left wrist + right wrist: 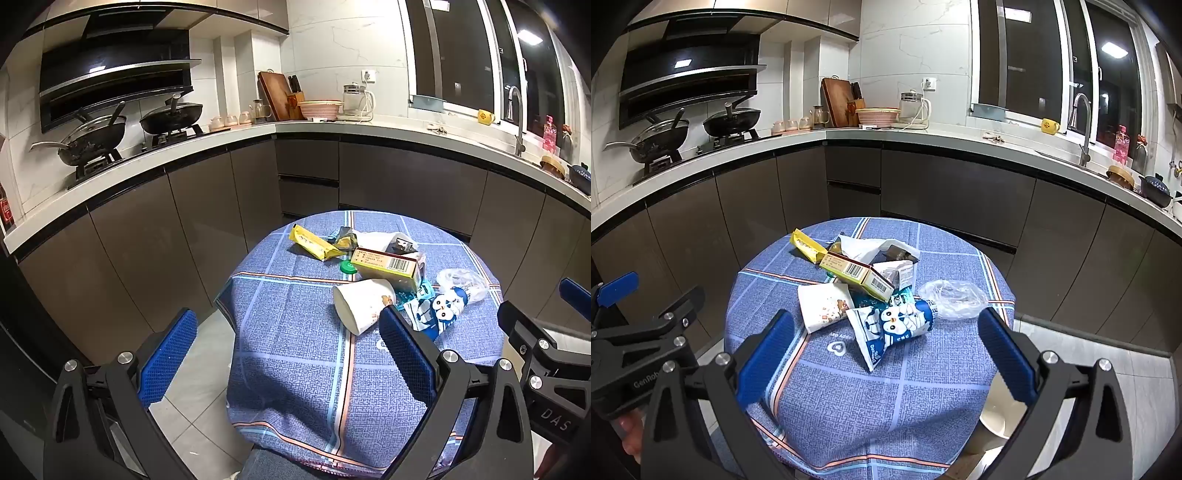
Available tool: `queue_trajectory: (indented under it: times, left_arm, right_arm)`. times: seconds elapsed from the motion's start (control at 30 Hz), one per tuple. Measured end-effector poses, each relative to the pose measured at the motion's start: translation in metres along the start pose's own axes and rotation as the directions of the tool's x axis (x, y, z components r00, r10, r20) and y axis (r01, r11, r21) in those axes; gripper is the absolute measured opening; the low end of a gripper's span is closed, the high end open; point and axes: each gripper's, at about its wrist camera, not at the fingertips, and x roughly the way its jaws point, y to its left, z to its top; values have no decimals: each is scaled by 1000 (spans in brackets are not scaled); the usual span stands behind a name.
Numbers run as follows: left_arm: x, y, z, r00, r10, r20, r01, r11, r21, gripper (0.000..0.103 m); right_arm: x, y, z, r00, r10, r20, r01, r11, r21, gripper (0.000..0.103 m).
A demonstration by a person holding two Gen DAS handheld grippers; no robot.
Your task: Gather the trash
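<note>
A pile of trash lies on a small round table with a blue checked cloth (295, 369) (849, 398). It holds a tipped white paper cup (364, 304) (823, 306), a blue penguin wrapper (439, 308) (897, 325), a yellow carton with barcode (388, 266) (857, 275), a yellow packet (314, 243) (807, 247), a clear plastic bag (461, 282) (953, 297), a green cap (348, 266) and white paper (864, 247). My left gripper (291, 350) is open and empty, near the cup. My right gripper (886, 354) is open and empty, just short of the penguin wrapper.
Dark cabinets with a white counter (332, 129) wrap around behind the table. Woks stand on the stove (110, 147) at the left, and a sink tap (1082, 122) at the right. Pale tiled floor (199, 387) surrounds the table. A white rim (1001, 417) shows below the table's right edge.
</note>
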Motion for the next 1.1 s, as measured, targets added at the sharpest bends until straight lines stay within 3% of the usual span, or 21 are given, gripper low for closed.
queue_trajectory:
  times: [1.1]
  left_arm:
    - [2, 0, -2, 1000, -1, -4, 1, 1000, -3, 95]
  right_arm:
    - [2, 1, 0, 1000, 0, -4, 0, 1000, -1, 100]
